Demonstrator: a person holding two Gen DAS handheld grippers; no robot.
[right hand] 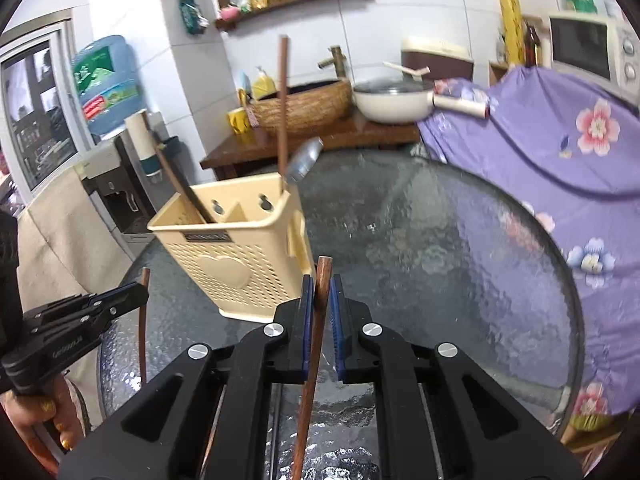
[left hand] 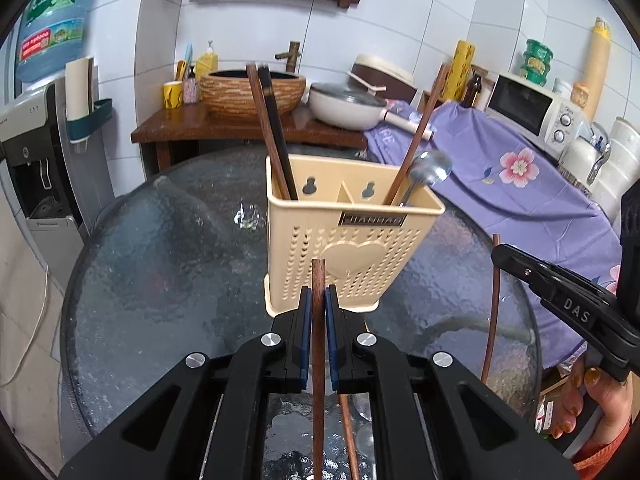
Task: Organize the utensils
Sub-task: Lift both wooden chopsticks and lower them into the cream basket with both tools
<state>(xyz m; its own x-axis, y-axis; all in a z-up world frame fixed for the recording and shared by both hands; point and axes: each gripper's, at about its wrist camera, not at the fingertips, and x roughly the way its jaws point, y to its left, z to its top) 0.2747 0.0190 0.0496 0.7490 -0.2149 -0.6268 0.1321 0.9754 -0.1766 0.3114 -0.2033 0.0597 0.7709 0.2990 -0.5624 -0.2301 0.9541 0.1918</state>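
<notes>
In the left wrist view my left gripper (left hand: 319, 294) is shut on a brown wooden chopstick (left hand: 318, 344) that stands upright between the blue pads. Just beyond it, a beige perforated utensil holder (left hand: 352, 240) stands on the glass table. Two chopsticks (left hand: 272, 132) lean in its left compartment. A third chopstick (left hand: 420, 132) and a metal spoon (left hand: 430, 168) stand in the right one. My right gripper (right hand: 322, 284) is shut on another brown chopstick (right hand: 316, 352), to the right of the holder (right hand: 236, 256). Each gripper shows at the edge of the other's view: right gripper (left hand: 500, 252), left gripper (right hand: 140, 291).
The round textured glass table (right hand: 440, 240) carries the holder. Another chopstick (left hand: 348, 432) lies on it under my left gripper. A purple floral cloth (left hand: 520, 168) covers furniture at the right. Behind stand a wooden counter (left hand: 240, 128) with a basin, a white pan (left hand: 344, 108) and a water dispenser (left hand: 32, 152).
</notes>
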